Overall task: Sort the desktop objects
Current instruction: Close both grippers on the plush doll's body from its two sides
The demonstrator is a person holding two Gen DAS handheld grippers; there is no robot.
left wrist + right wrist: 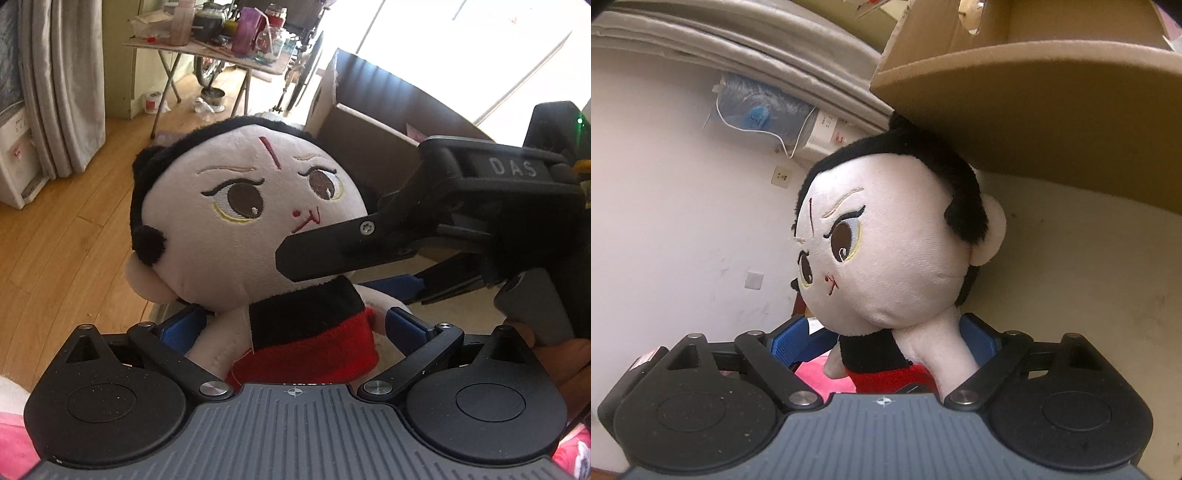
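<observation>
Judging from how things lay, you were early in the sorting: the plush doll (240, 206) had not gone into the cardboard box (369, 147) and stood upright just in front of it, its head close under the box's near wall in the right wrist view. Whatever else on the desk was to be sorted did not show in either view, and neither did the inside of the box, so I could not tell whether anything was already put away.

Your left gripper (295, 321) had its fingers on either side of the doll's body, at the red garment. The blue pads (184, 325) sat right against the doll's arms, but I could not tell whether they pressed in or merely flanked it.

Your right gripper (882, 336) came at the doll from the side. Its fingers stood wide apart around the neck and shoulders, and a gap showed between one pad (786, 343) and the doll, so it looked like no grip at all. In the left wrist view one of its black fingers crossed in front of the doll's chin.

What was left, as I read it, was nearly everything: you needed one firm hold on the doll, a lift over the box's wall, and a release inside.
</observation>
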